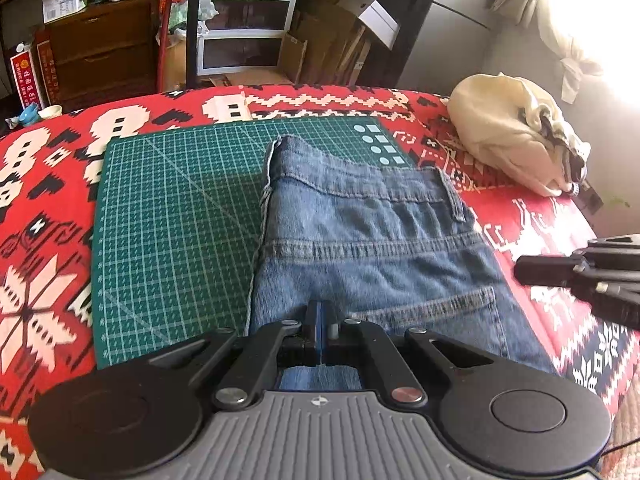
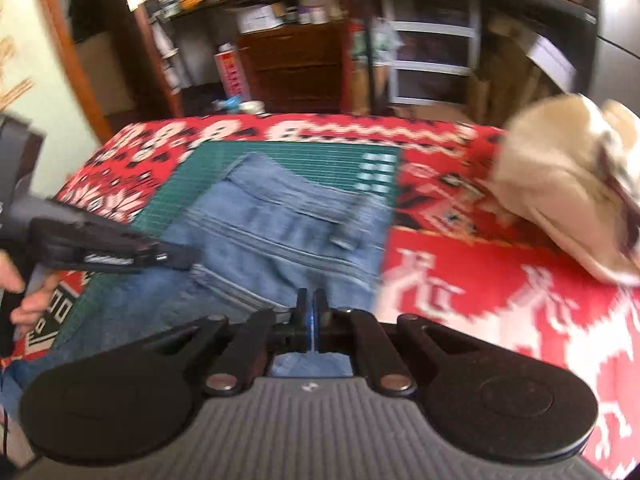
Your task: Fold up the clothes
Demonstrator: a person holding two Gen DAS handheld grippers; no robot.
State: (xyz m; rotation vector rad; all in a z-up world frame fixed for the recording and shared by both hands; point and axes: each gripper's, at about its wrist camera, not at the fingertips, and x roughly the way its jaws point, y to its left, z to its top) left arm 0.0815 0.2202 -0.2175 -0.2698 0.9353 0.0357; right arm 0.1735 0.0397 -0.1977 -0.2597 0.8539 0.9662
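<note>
The jeans (image 1: 372, 248) lie folded on the cutting mat (image 1: 176, 216), over its right part, and their right side goes past the mat's edge onto the patterned cloth (image 1: 52, 184). The mat lies on this cloth. To the right of the jeans, apart from them, a bundle of clothes (image 1: 516, 136) sits on the cloth near its far right edge. Behind the table stand a drawer unit (image 1: 244, 16), a wooden cabinet (image 1: 104, 48) to its left, and cardboard boxes (image 1: 332, 44) to its right.
</note>
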